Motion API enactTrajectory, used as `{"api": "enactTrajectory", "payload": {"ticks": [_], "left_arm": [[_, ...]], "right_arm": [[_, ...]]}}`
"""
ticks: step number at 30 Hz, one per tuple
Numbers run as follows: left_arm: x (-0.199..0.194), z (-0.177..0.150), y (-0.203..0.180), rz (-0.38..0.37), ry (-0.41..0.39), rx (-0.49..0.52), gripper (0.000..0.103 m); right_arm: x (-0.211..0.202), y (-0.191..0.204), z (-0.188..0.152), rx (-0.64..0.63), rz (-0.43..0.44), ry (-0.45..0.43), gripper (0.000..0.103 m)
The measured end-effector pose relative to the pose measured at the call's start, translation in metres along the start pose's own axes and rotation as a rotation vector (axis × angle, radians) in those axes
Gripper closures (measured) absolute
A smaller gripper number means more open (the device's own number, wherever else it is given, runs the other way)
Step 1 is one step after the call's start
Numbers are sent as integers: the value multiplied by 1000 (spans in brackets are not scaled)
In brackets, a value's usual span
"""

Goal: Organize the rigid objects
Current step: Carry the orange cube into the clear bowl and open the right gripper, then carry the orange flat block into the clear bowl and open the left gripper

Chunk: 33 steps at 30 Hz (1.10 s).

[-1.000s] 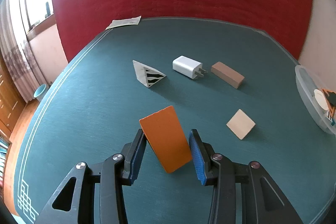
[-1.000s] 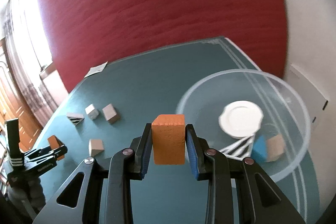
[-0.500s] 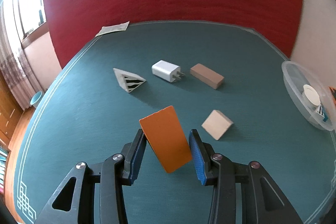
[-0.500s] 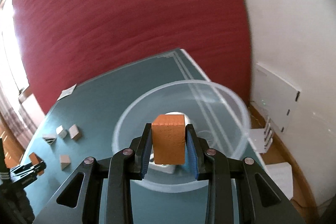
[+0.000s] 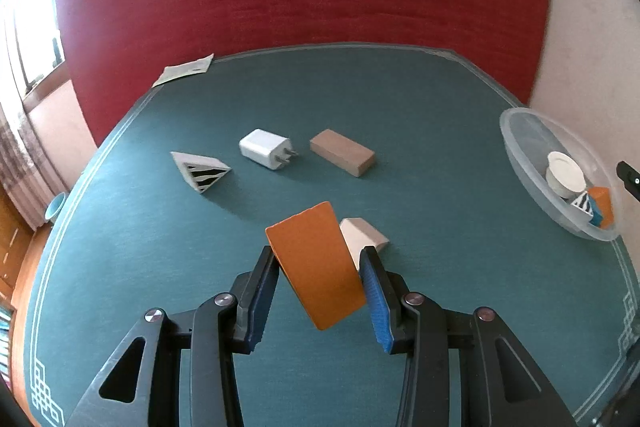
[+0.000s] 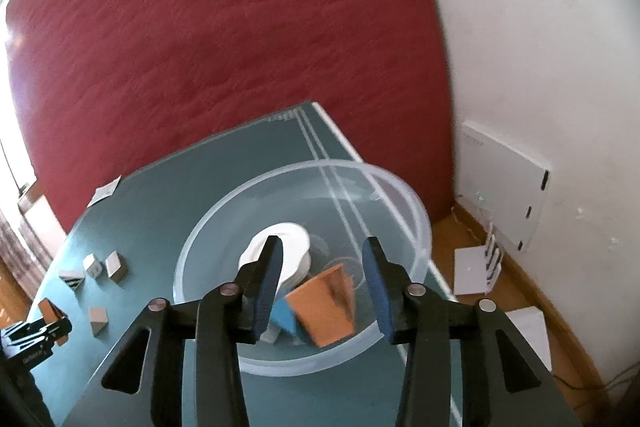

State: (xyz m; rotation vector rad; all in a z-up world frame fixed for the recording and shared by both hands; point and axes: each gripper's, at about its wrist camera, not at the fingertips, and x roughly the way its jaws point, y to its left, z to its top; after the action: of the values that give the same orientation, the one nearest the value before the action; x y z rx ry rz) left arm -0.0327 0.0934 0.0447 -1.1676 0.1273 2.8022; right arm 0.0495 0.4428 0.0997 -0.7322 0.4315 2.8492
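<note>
Holding an orange block tight and tilted between its pads, the left gripper hangs over the green table, where a striped wedge, a charger, a brown block and a pale block wait, and the bowl sits far right. In the right view, the right gripper is opening over the bowl; the orange block it gripped a moment ago now lies loose inside by the blue block and white cup, so one more thing is put away.

Left wrist view looks down across the table; right looks closely into the bowl; both share these.
</note>
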Motion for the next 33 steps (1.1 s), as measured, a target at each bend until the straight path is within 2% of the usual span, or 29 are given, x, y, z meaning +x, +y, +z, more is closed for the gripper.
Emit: {"api": "enactTrajectory", "payload": {"ticks": [13,15,21,33], "left_arm": [[2,17,-38,-88,-5,63,58],[2,21,-49,-109,-9,82,58],[6,34,-75,-168,-21,134,58],[10,58,-131,-292,-55,213,58]], "right_arm": [[0,-11,-5,32,-91,-37,60],[-2,-8,-7,20,-99,-51,57],[-2,-7,-10,12,-102,-67,51],[0,-8,-13,18,-74,-58,51]]}}
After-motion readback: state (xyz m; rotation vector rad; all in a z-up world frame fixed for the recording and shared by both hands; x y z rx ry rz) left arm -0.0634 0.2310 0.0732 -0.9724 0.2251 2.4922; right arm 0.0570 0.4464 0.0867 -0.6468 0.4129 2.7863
